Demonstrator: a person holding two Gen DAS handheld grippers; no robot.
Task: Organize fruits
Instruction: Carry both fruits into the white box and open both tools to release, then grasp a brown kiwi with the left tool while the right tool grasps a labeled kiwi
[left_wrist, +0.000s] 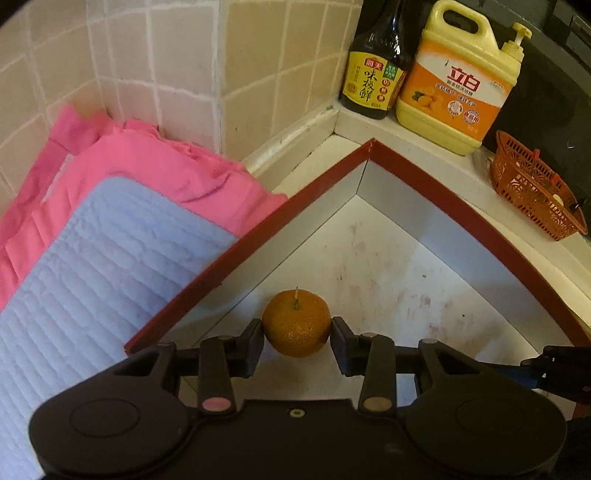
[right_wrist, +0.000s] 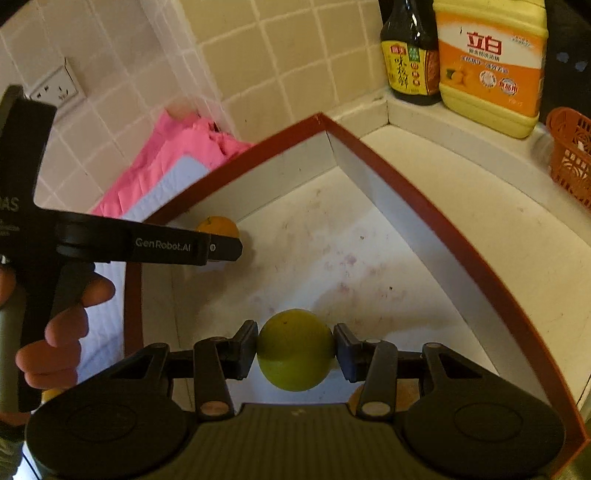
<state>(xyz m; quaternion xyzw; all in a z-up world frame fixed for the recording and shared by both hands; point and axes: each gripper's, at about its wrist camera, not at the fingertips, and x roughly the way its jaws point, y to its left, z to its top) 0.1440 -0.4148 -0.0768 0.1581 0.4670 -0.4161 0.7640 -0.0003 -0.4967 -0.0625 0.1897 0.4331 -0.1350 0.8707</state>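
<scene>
My left gripper (left_wrist: 296, 334) is shut on a small orange mandarin (left_wrist: 296, 322) and holds it over the white floor of a red-rimmed box (left_wrist: 436, 177), near its left wall. In the right wrist view the left gripper (right_wrist: 225, 245) reaches in from the left with the mandarin (right_wrist: 218, 226) partly hidden behind it. My right gripper (right_wrist: 295, 349) is shut on a yellow-green citrus fruit (right_wrist: 295, 350) above the same box (right_wrist: 406, 188). Another orange fruit (right_wrist: 404, 397) shows partly behind the right gripper's finger.
A folded pink and light-blue cloth (left_wrist: 110, 229) lies left of the box against the tiled wall. A dark soy sauce bottle (left_wrist: 376, 74), a yellow detergent jug (left_wrist: 461, 85) and an orange plastic basket (left_wrist: 535, 188) stand on the ledge behind. A wall socket (right_wrist: 55, 88) is at upper left.
</scene>
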